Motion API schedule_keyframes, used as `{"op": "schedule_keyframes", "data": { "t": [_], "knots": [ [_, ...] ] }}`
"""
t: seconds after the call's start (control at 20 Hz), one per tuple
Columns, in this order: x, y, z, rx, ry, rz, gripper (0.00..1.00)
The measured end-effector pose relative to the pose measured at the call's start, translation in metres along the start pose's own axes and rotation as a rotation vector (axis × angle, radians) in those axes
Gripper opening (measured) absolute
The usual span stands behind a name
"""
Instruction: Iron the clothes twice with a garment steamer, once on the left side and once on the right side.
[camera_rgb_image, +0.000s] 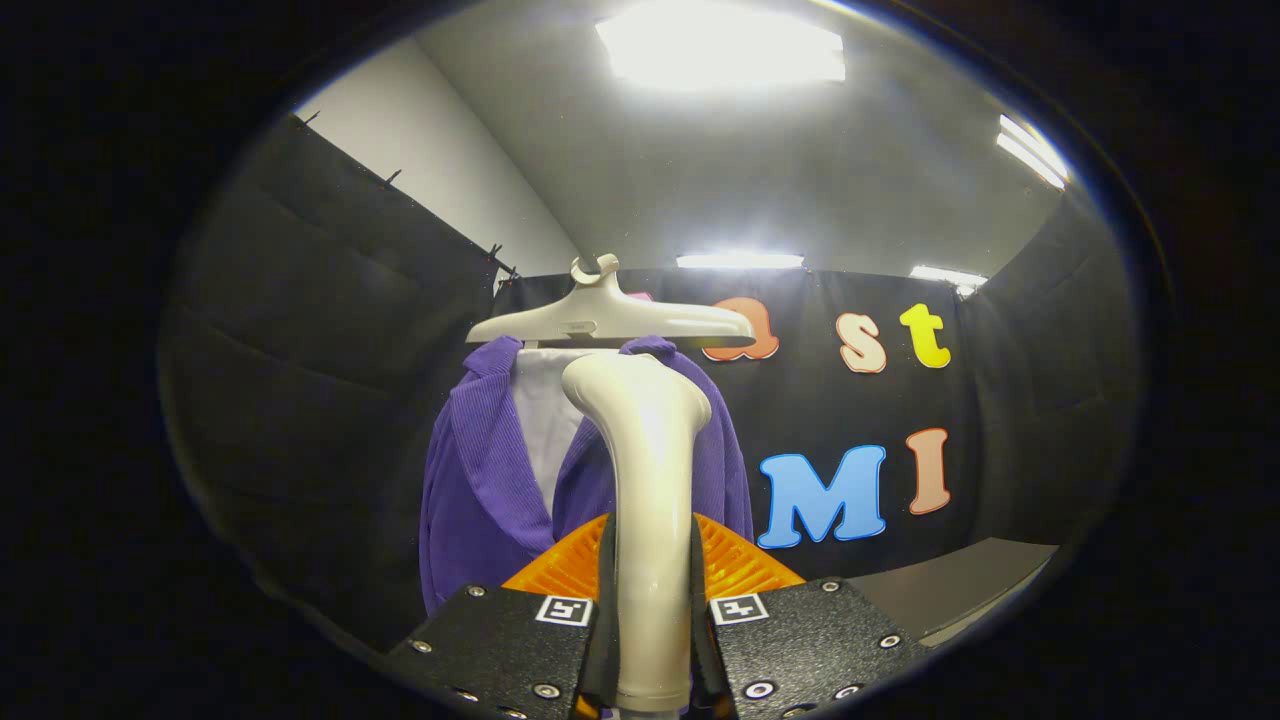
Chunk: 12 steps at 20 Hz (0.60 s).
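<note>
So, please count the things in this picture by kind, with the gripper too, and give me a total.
Garment steamer, held between the fingers: 1
Purple garment, hanging beyond the steamer: 1
Hanger, carrying the garment: 1
Gripper, shut on the steamer's handle: 1
Total: 4

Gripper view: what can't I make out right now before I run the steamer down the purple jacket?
- Steamer, gripper view: its face points away, so steam or contact with the jacket cannot be told.
- Jacket's right half: covered by the steamer head.
- Jacket hem: cut off behind the gripper, whose fingers clamp the steamer handle.
- Hanger hook: what it hangs from is too small to tell.
</note>
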<state>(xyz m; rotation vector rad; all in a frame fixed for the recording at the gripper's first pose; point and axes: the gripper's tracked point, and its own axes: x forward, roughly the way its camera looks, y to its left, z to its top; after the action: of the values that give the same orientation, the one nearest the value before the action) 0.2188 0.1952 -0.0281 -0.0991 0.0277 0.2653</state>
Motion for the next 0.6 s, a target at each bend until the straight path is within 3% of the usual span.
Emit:
{"op": "schedule_keyframes", "data": {
  "t": [0.6],
  "knots": [
    [-0.028,0.013,-0.093,-0.010,0.175,0.024,0.28]
  ]
}}
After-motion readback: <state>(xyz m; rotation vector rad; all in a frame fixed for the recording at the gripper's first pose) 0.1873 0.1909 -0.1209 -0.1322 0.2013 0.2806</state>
